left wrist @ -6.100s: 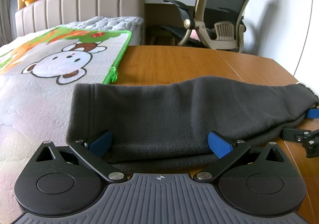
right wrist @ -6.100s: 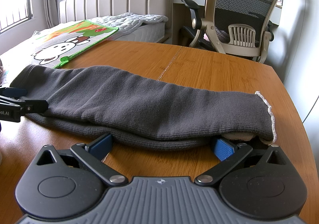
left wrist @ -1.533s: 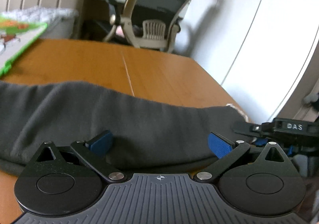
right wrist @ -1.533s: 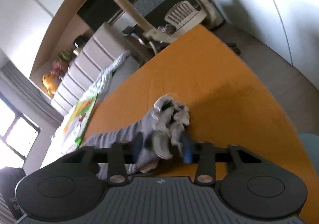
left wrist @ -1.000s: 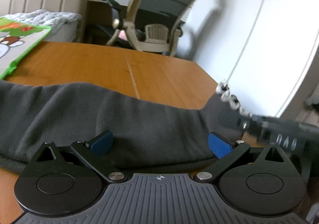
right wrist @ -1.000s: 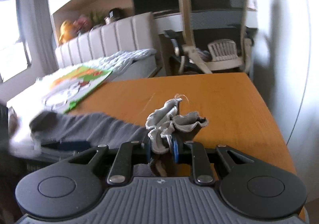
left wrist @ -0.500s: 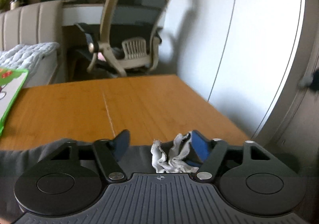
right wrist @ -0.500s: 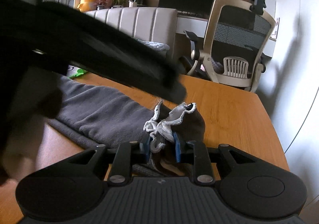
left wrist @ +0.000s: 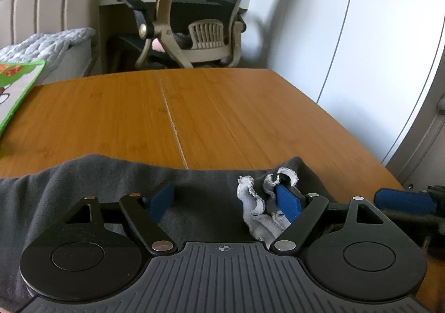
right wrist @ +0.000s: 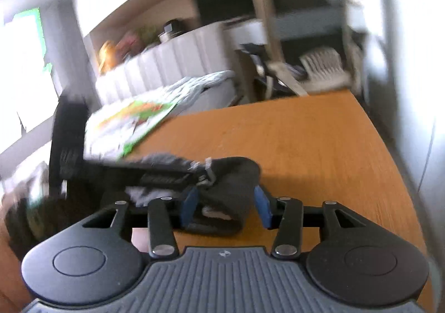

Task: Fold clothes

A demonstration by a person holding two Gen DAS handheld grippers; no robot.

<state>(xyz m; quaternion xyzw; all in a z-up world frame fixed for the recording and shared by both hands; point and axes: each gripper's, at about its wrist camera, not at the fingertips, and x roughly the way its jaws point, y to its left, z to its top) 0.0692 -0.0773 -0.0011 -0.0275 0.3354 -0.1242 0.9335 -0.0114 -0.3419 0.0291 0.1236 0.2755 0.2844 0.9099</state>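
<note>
Dark grey garment (left wrist: 111, 190) stretched across near edge of wooden tabletop (left wrist: 222, 118), long axis running left to right. Bunched, white-stitched cuff end (left wrist: 258, 201) gathered at right, resting against right pad of left tongs (left wrist: 225, 201), whose pads stand wide apart, gripping nothing. Right tongs (right wrist: 225, 206) also spread apart, straddling a rolled hump of same cloth without pinching it; right view blurred. Cuff end lies nearest both tongs; rest of cloth trails off left. Office chair (left wrist: 200, 15) beyond far edge.
</note>
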